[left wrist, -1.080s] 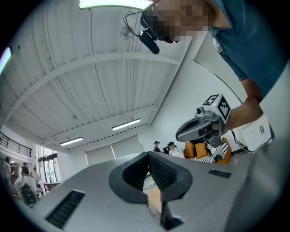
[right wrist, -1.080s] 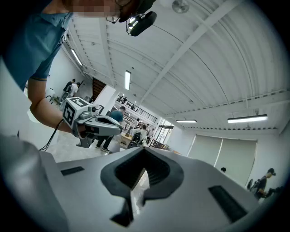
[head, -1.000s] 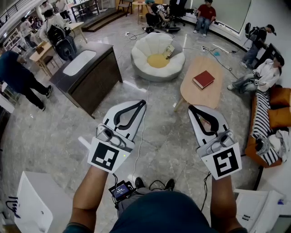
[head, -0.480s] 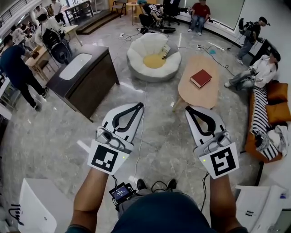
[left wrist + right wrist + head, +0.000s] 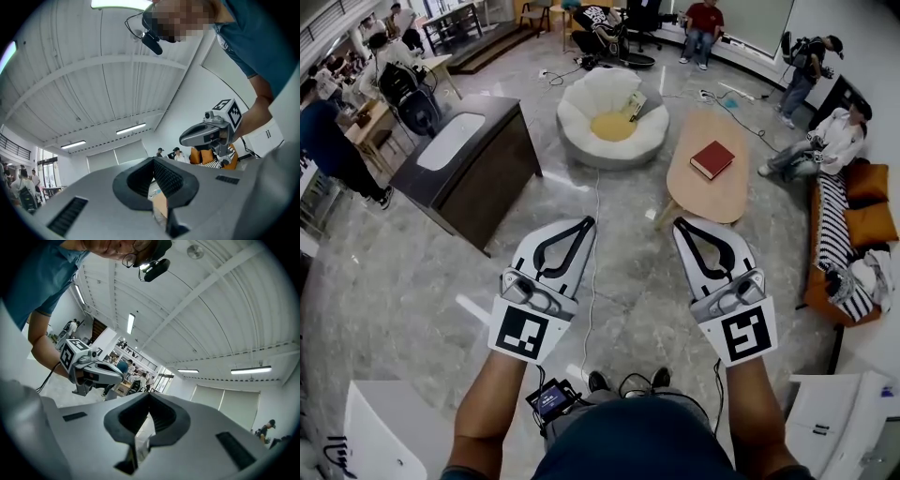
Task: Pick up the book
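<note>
Approach step is judged in hand. Red book (image 5: 712,159) is lying on the oval tabletop (image 5: 698,199), upper right, well apart from both grippers. Left gripper (image 5: 584,223) and right gripper (image 5: 680,225) are being held at lower centre, jaws together, nothing gripped. Next: tabletop to be reached, jaws to be parted.

A: Where does the head view look from?
B: From on top of the person, steeply down to the floor (image 5: 403,281) — the left gripper (image 5: 588,222) and right gripper (image 5: 678,224) sit close, in its lower middle.
A: And the gripper views?
B: Each sits low behind its own fingers (image 5: 171,180), very near them, tilted up at the ceiling (image 5: 93,70). Each catches the other gripper — and the head camera (image 5: 152,41) overhead.
</note>
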